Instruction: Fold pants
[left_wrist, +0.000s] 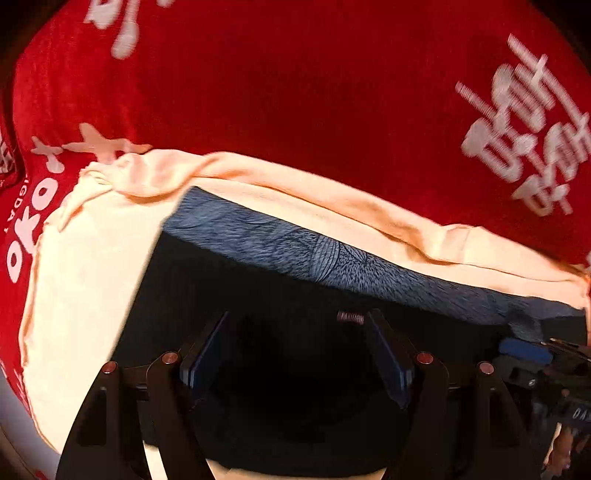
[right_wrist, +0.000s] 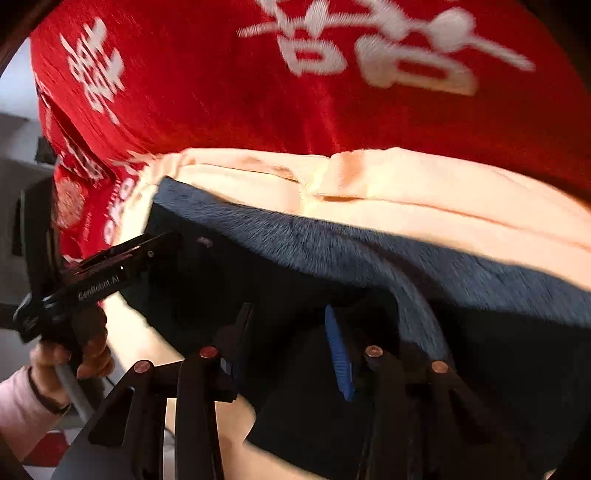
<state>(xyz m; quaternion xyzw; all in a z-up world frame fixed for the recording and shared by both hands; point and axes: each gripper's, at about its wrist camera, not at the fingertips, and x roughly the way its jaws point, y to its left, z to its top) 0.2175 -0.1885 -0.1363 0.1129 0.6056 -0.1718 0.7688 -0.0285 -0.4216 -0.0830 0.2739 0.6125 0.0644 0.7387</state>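
The cream pants (left_wrist: 92, 258) lie on a red cloth with white characters (left_wrist: 295, 92). A dark blue fuzzy garment (left_wrist: 295, 254) with a dark folded part lies on top of them, and I cannot tell which fabric is which layer. My left gripper (left_wrist: 299, 343) is open, its jaws wide apart over the dark fabric. My right gripper (right_wrist: 288, 339) is also open over the dark fabric (right_wrist: 332, 266), with the cream pants (right_wrist: 406, 184) beyond. The left gripper shows in the right wrist view (right_wrist: 162, 243), held by a hand. The right gripper's blue pad shows at the left view's edge (left_wrist: 524, 350).
The red cloth (right_wrist: 221, 92) covers the table out to the far edge. A pale floor and grey furniture (right_wrist: 18, 166) lie off the left side. The person's hand and pink sleeve (right_wrist: 22, 406) are at lower left.
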